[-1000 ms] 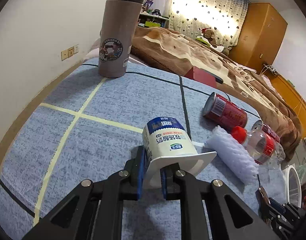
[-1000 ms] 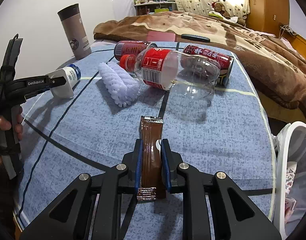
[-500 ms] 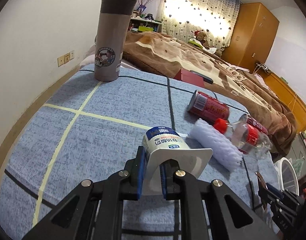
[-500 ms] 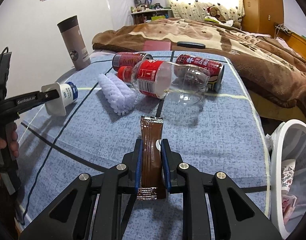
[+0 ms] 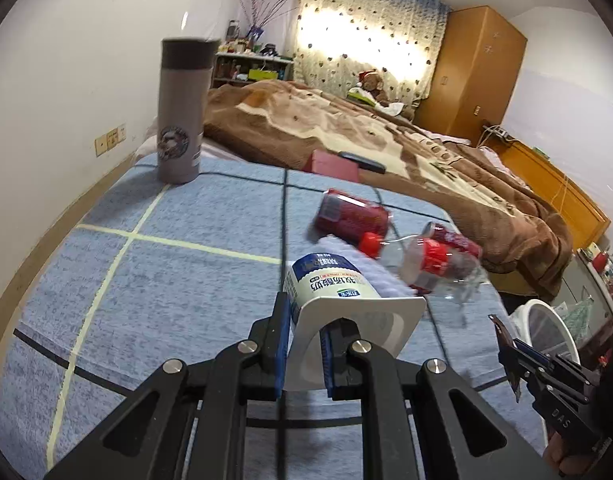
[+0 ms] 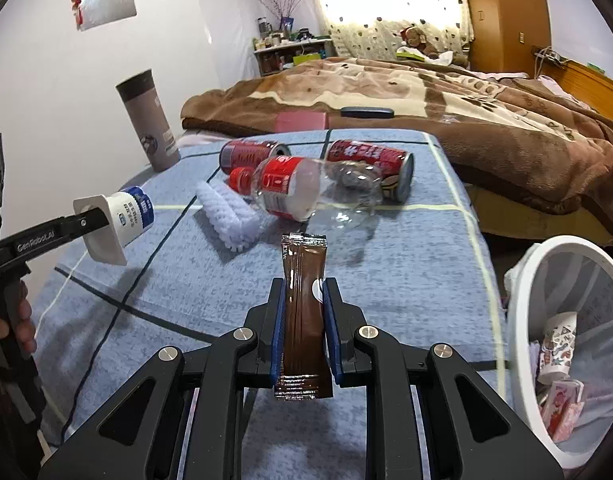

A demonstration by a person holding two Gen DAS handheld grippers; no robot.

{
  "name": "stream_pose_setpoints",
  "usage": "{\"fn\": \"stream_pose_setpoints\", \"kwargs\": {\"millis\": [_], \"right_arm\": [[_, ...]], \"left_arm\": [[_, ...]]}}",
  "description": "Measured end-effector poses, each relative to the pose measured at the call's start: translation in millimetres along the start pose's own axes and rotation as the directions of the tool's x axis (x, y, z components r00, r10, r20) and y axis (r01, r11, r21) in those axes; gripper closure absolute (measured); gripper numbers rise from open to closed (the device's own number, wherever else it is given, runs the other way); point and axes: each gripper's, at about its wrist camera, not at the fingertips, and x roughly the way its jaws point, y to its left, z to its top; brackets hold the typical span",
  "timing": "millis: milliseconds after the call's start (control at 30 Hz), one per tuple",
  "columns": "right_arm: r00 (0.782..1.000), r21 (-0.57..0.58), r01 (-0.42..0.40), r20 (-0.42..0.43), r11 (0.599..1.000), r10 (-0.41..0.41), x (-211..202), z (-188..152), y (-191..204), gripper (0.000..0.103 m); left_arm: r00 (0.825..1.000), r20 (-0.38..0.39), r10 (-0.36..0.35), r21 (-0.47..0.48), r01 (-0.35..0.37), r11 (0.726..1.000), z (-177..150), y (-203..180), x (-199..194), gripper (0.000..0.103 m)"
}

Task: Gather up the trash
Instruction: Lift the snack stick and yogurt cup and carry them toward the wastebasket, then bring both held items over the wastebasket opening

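left wrist: left gripper [image 5: 302, 340] clamped on yogurt cup [image 5: 330, 292] rim, held above blue tablecloth [image 5: 186, 272] | right wrist: right gripper [image 6: 304, 320] clamped on brown sachet [image 6: 304, 280], upright above cloth; white trash bin [image 6: 518, 280] at right

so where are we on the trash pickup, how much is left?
Done: the white bin already holds a patterned paper cup and wrappers. In hand: left tongs clamp a yogurt cup, right tongs clamp a brown sachet; neither is over the bin yet. Left on the blue cover: two red cans, a clear plastic bottle, a white foam sleeve.
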Motion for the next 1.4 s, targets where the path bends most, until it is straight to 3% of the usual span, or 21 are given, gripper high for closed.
{"fn": "stream_pose_setpoints", "kwargs": {"millis": [400, 833, 1067, 1267, 1300, 1333, 1400], "right_arm": [[0.996, 0.05, 0.037, 0.082, 0.998, -0.041, -37, 0, -30, 0.084], [0.981, 0.133, 0.122, 0.136, 0.984, -0.14, -75, -8, -80, 0.084], [0.972, 0.173, 0.151, 0.154, 0.973, -0.178, -86, -12, -101, 0.084], [0.973, 0.195, 0.142, 0.153, 0.971, -0.173, -83, -17, -108, 0.084], [0.973, 0.195, 0.142, 0.151, 0.97, -0.173, -83, -18, -109, 0.084], [0.974, 0.195, 0.142, 0.149, 0.97, -0.173, -83, -19, -109, 0.084], [0.975, 0.197, 0.138, 0.147, 0.971, -0.168, -81, -20, -109, 0.084]], "left_arm": [[0.996, 0.025, -0.086, 0.092, 0.083, 0.992, -4, -63, -18, 0.088], [0.977, -0.007, -0.212, 0.2, 0.209, 0.957, -14, -147, -13, 0.088], [0.974, -0.027, -0.223, 0.24, 0.223, 0.945, -22, -177, -6, 0.088], [0.971, -0.072, -0.227, 0.223, 0.237, 0.946, -34, -176, 2, 0.086], [0.972, -0.076, -0.222, 0.221, 0.234, 0.947, -35, -177, 2, 0.079], [0.97, -0.082, -0.228, 0.216, 0.24, 0.946, -37, -178, 3, 0.06], [0.971, -0.089, -0.221, 0.221, 0.235, 0.947, -39, -183, 4, 0.031]]}}
